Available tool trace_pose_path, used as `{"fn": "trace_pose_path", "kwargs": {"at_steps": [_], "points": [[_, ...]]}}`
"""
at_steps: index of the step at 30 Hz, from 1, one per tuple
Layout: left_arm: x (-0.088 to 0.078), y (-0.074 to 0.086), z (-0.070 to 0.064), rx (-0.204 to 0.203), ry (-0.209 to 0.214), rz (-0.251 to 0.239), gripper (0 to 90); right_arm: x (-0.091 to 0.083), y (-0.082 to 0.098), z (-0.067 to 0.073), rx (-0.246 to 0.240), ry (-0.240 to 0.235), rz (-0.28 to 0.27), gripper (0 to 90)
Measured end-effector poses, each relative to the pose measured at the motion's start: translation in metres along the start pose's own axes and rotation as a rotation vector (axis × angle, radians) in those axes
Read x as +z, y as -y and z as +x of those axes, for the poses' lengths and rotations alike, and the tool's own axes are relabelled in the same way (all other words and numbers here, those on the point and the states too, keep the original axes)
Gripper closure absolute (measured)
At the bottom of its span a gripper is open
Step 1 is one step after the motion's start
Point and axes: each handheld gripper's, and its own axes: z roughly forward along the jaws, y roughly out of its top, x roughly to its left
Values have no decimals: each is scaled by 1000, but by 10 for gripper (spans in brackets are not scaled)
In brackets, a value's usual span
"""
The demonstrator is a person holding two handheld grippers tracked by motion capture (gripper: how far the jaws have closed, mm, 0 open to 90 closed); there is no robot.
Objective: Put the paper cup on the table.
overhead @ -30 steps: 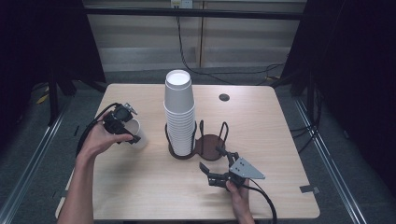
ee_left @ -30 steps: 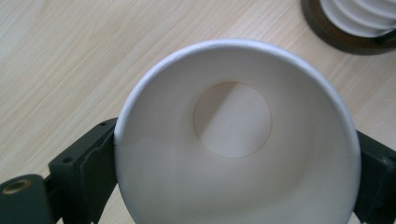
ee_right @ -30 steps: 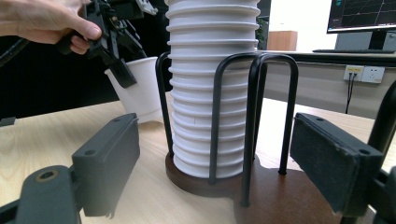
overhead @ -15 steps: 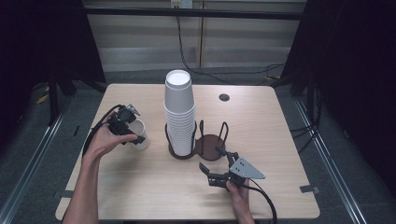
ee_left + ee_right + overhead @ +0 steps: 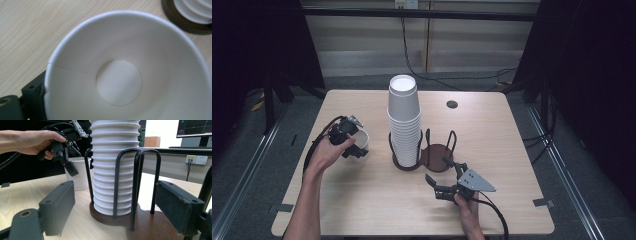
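The left gripper [image 5: 353,145] has just been opening its jaws at the single paper cup [image 5: 360,141], seemingly no longer clamping its wall. The right gripper [image 5: 443,179] stands apart near the cup holder [image 5: 435,156].

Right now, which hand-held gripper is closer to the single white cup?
Left. The left hand-held gripper straddles the single cup's rim; the right hand-held gripper sits past the cup stack, beside the holder.

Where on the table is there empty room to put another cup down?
The table is bare along its far right side, past the cup holder, and in the near middle between the two forearms. It is crowded around the cup stack and the single cup at the left hand-held gripper.
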Motion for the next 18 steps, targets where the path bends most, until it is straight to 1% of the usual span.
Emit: {"fn": "trace_pose_path", "kwargs": {"at_steps": [1, 2, 4, 5, 6, 8, 9, 10, 11, 13, 16, 17, 18], "points": [[0, 1, 2, 12, 2, 1, 67, 0, 0, 0, 0, 1, 0, 155], [2, 3, 1, -17, 8, -18, 66, 0, 0, 0, 0, 0, 0, 155], [1, 6, 1, 5, 14, 1, 76, 0, 0, 0, -1, 0, 0, 155], [1, 8, 0, 17, 6, -1, 97, 0, 0, 0, 0, 0, 0, 156], [1, 10, -1, 4, 4, -17, 95, 0, 0, 0, -1, 0, 0, 155], [1, 13, -1, -13, 7, -31, 95, 0, 0, 0, 0, 0, 0, 155], [0, 14, 1, 3, 8, -32, 95, 0, 0, 0, -1, 0, 0, 155], [1, 16, -1, -24, 6, -47, 97, 0, 0, 0, -1, 0, 0, 155], [0, 16, 0, -4, 1, -43, 101, 0, 0, 0, -1, -1, 0, 155], [-1, 19, 0, 2, 8, -57, 108, 0, 0, 0, -1, 0, 0, 155], [0, 26, 1, -16, 28, -90, 120, 0, 0, 0, -1, -1, 0, 155], [2, 29, 1, -22, 27, -90, 115, 0, 0, 0, -1, 0, 0, 155], [2, 30, 1, -15, 26, -89, 117, 0, 0, 0, -1, 0, 0, 155]]}}
